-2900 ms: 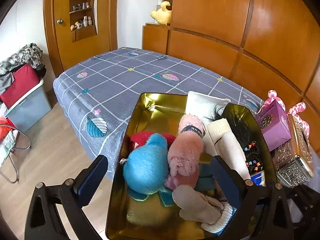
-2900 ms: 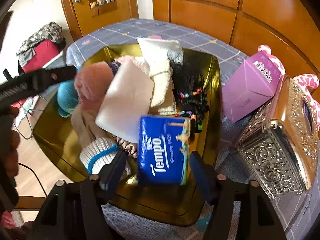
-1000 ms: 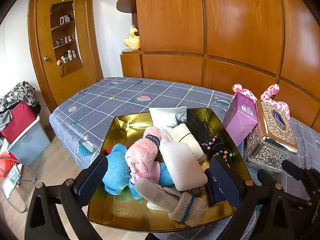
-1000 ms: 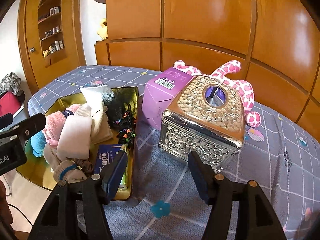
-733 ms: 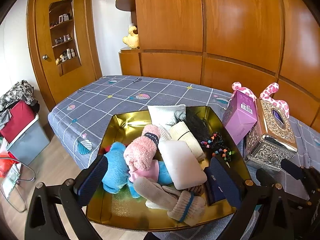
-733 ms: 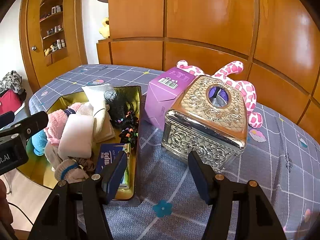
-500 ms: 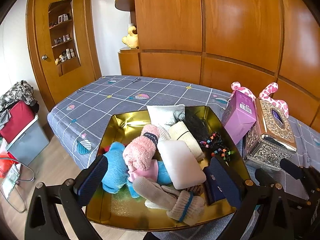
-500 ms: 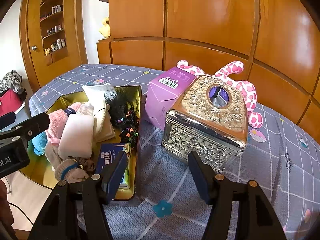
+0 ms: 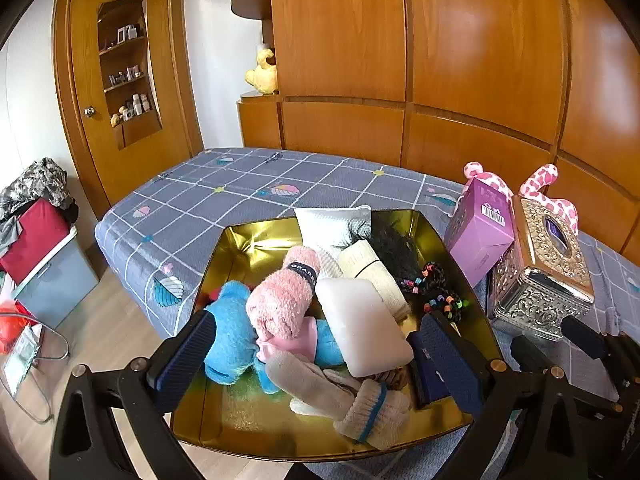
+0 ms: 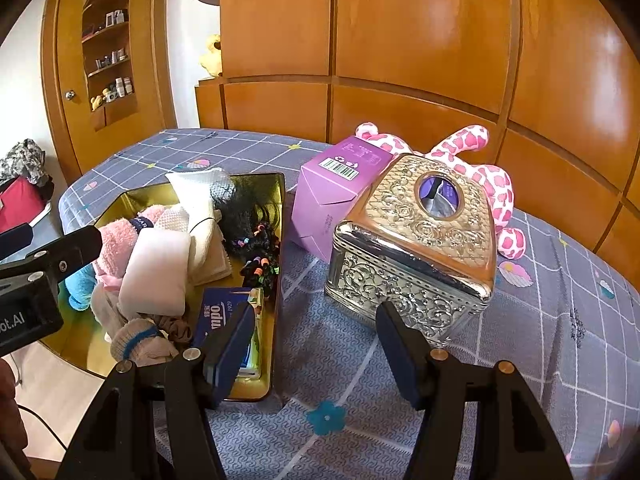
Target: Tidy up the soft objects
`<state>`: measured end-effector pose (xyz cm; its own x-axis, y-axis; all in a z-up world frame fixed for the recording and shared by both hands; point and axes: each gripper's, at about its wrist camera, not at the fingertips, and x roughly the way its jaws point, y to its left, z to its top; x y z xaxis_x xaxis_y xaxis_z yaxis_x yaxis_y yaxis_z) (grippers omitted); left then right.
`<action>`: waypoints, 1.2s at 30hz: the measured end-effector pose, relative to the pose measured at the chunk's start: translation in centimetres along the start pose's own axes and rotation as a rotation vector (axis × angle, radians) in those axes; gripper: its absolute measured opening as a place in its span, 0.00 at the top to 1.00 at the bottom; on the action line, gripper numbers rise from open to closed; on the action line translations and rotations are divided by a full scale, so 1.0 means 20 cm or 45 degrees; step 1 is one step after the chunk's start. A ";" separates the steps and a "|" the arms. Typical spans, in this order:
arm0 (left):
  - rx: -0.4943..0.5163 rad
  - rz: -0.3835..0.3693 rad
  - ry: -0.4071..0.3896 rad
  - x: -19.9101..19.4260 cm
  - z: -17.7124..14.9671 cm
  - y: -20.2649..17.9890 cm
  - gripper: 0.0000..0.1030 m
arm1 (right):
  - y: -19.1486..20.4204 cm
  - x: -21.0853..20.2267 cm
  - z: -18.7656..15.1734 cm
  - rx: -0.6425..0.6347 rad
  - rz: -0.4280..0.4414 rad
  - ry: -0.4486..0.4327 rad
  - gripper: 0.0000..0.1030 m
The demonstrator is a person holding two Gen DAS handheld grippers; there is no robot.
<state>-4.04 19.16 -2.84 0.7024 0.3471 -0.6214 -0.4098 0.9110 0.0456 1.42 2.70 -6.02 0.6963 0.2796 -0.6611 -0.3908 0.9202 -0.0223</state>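
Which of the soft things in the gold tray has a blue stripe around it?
The beige knitted glove at the near edge of the gold tray: a blue band rings its cuff. The pink fluffy roll wears a dark label instead.

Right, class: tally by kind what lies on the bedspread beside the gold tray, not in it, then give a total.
purple carton: 1
ornate metal box: 1
pink spotted plush toy: 1
Total: 3

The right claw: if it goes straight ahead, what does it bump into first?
Probably the silver tissue box. The open right claw points down at the bedspread just before it; depth is uncertain.
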 end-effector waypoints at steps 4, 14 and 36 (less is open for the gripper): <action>-0.006 0.005 0.014 0.01 0.00 0.01 0.00 | 0.00 0.00 0.00 0.001 0.001 0.002 0.38; 0.001 0.007 0.004 0.01 -0.01 0.00 0.00 | 0.00 0.00 0.00 0.000 0.000 -0.001 0.38; 0.017 0.003 0.009 0.00 -0.01 -0.01 0.00 | -0.01 0.00 -0.01 0.006 -0.004 -0.003 0.38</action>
<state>-4.11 18.91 -3.08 0.6972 0.3476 -0.6269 -0.4036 0.9131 0.0574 1.39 2.56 -6.09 0.6988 0.2772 -0.6594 -0.3856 0.9224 -0.0209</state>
